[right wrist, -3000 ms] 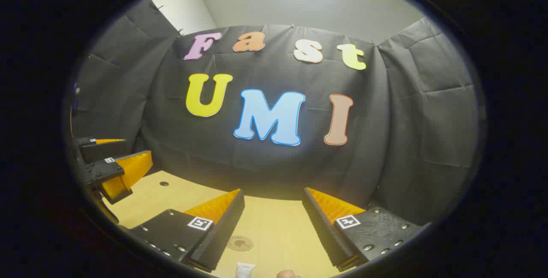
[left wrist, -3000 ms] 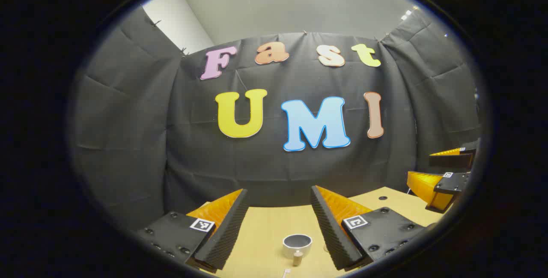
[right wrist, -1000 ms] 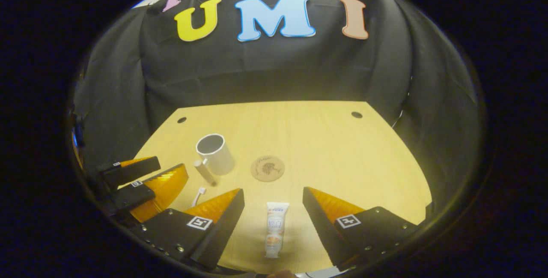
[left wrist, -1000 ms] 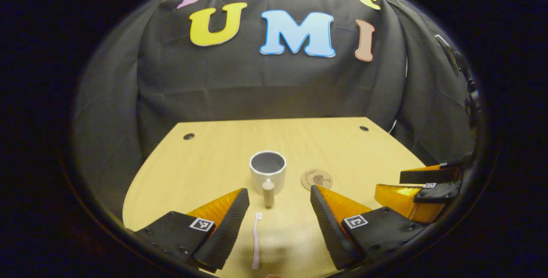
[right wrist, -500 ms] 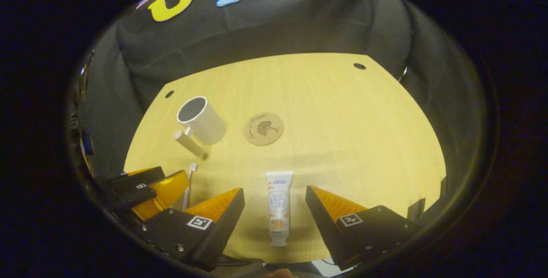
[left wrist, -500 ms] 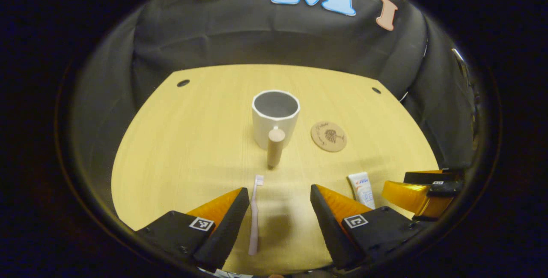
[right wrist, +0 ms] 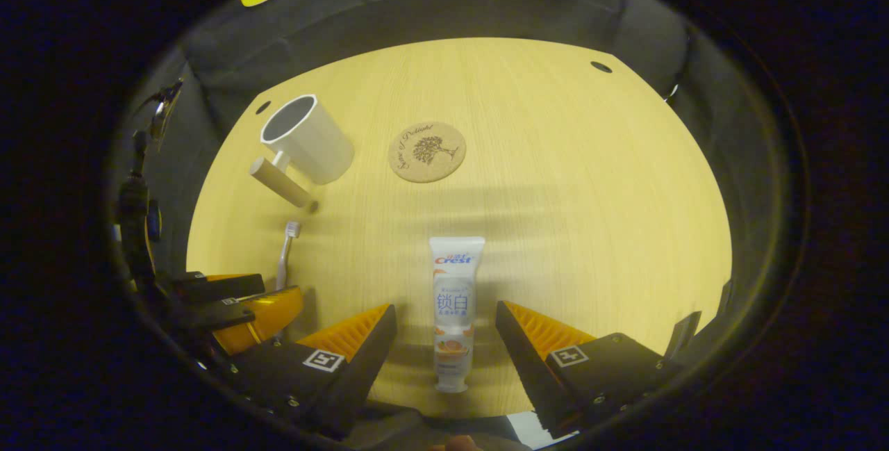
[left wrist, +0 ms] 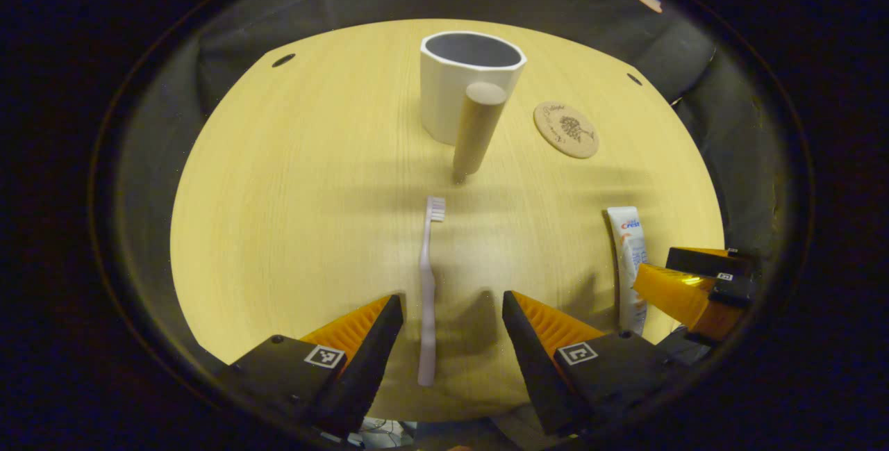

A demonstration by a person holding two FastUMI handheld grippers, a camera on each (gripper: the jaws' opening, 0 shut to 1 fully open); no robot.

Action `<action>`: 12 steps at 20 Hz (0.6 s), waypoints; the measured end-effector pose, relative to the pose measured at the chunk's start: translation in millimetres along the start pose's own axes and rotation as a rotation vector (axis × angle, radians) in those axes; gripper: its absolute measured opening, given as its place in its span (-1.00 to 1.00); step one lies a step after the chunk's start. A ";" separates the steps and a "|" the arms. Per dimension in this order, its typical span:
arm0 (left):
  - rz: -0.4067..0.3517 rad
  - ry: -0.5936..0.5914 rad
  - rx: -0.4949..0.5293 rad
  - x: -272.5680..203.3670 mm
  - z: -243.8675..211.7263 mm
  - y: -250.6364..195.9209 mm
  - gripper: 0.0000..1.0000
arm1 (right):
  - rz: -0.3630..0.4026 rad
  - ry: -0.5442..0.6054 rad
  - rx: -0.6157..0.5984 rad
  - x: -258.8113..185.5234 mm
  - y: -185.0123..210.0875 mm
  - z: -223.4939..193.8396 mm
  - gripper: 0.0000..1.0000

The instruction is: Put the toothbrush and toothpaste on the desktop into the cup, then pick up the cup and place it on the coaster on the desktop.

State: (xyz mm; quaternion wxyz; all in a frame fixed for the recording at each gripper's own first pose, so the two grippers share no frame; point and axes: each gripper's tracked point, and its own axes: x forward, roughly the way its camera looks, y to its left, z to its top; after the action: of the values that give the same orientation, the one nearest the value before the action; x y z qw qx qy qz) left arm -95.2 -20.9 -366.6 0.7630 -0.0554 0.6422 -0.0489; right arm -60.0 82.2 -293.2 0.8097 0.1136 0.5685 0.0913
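Both cameras have tipped down further since half a second ago, so the bench (left wrist: 292, 180) takes more of each view and the things lie closer. The left hand-held gripper (left wrist: 451, 312) is spread wide, straddling the handle end of the toothbrush (left wrist: 428, 284) without touching it. The right hand-held gripper (right wrist: 444, 322) is likewise spread around the toothpaste (right wrist: 453, 305), which lies flat between its fingers. The cup (left wrist: 467, 83) stands upright at the far side, the coaster (left wrist: 566, 129) near it, apart.

On my pale wood table (right wrist: 555, 180) I see a cup (right wrist: 309, 137), coaster (right wrist: 426, 152), toothbrush (left wrist: 428, 284) and toothpaste (right wrist: 453, 308), all lying apart.
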 end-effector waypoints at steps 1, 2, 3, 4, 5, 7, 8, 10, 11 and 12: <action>0.006 0.016 -0.006 2.1 -2.0 2.8 1.00 | -0.007 0.013 -0.002 3.7 -1.0 -0.9 0.83; 0.010 0.031 -0.013 4.1 -4.2 4.9 1.00 | -0.013 0.024 -0.007 7.5 -1.8 -2.2 0.83; 0.014 0.046 -0.019 4.8 -5.1 7.0 1.00 | -0.021 0.037 -0.009 10.4 -3.0 -2.4 0.83; 0.017 0.056 -0.023 7.2 -4.8 9.5 0.92 | -0.024 0.047 -0.009 13.0 -3.2 -3.4 0.83; 0.018 0.067 -0.021 9.3 -4.7 10.0 0.92 | -0.026 0.062 -0.009 16.3 -3.1 -5.0 0.83; 0.033 0.073 0.003 11.9 -1.9 11.5 0.92 | -0.029 0.088 -0.015 22.8 -2.6 -7.4 0.83; 0.037 0.076 0.016 12.7 -0.8 10.8 0.89 | -0.034 0.101 -0.018 25.6 -3.0 -8.7 0.83; 0.060 0.084 0.047 17.9 -0.5 10.6 0.89 | -0.039 0.117 -0.022 31.5 -1.9 -11.0 0.83; 0.072 0.089 0.061 16.9 -1.8 11.6 0.90 | -0.044 0.125 -0.023 34.4 -2.0 -13.5 0.83; 0.073 0.082 0.071 15.9 -0.4 12.0 0.38 | -0.041 0.136 -0.025 36.2 -1.0 -15.9 0.83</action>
State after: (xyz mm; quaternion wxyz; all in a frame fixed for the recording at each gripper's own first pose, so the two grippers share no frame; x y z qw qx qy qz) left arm -92.9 -11.4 -384.0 0.7389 -0.0028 0.6723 -0.0463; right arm -62.7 92.5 -331.2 0.7722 0.0851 0.6232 0.0893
